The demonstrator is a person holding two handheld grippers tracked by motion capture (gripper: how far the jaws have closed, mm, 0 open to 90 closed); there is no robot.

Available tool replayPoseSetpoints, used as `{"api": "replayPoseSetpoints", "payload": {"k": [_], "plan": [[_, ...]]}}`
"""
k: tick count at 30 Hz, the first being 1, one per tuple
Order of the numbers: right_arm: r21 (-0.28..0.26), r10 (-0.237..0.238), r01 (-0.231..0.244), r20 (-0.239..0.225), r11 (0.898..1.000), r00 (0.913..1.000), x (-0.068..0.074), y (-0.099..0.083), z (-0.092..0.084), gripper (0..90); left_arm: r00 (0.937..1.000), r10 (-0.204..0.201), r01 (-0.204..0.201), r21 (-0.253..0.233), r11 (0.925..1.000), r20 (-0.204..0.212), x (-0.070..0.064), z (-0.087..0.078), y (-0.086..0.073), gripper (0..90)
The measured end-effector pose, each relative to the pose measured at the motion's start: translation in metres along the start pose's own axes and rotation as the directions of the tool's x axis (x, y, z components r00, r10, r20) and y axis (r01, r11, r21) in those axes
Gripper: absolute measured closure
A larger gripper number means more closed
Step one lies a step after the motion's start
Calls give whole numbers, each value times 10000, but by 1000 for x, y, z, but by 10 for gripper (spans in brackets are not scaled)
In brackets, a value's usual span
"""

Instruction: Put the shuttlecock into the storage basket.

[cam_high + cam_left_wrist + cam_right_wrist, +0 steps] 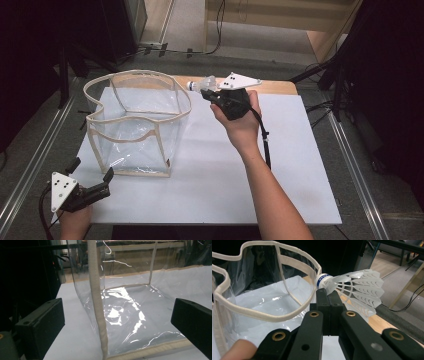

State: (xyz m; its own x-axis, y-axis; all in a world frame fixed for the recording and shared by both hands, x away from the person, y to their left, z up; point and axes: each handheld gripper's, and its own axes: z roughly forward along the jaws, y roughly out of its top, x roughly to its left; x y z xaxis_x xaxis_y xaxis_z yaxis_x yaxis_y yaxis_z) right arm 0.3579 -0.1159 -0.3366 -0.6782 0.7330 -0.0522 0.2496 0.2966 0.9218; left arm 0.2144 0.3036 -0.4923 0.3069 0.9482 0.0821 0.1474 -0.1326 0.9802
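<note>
The right gripper (216, 93), upper centre of the high view, pinches a white shuttlecock (352, 287) beside the clear bag's (135, 120) rim, its blue band plain in the right gripper view, while the left gripper (92, 180) stands spread at lower left on the counter (280, 165).

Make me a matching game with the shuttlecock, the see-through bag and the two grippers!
Things:
1. shuttlecock
2. clear bag
3. left gripper
4. right gripper

States:
A. open, holding nothing
B. standing on the white table, open at the top
C. pinched between shut jaws
D. held up beside the bag's rim

Pairs: 1-C, 2-B, 3-A, 4-D
</note>
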Motion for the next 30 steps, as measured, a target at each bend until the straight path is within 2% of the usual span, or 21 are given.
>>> {"api": "replayPoseSetpoints", "payload": {"k": [13, 30], "plan": [[-156, -127, 124, -180, 9998, 9998, 7, 5, 2, 883, 10000, 11, -11, -6, 10000, 17, 0, 0, 0, 0], [-230, -316, 306, -483, 9993, 9983, 22, 13, 10, 882, 10000, 4, -4, -5, 10000, 20, 0, 0, 0, 0]]}}
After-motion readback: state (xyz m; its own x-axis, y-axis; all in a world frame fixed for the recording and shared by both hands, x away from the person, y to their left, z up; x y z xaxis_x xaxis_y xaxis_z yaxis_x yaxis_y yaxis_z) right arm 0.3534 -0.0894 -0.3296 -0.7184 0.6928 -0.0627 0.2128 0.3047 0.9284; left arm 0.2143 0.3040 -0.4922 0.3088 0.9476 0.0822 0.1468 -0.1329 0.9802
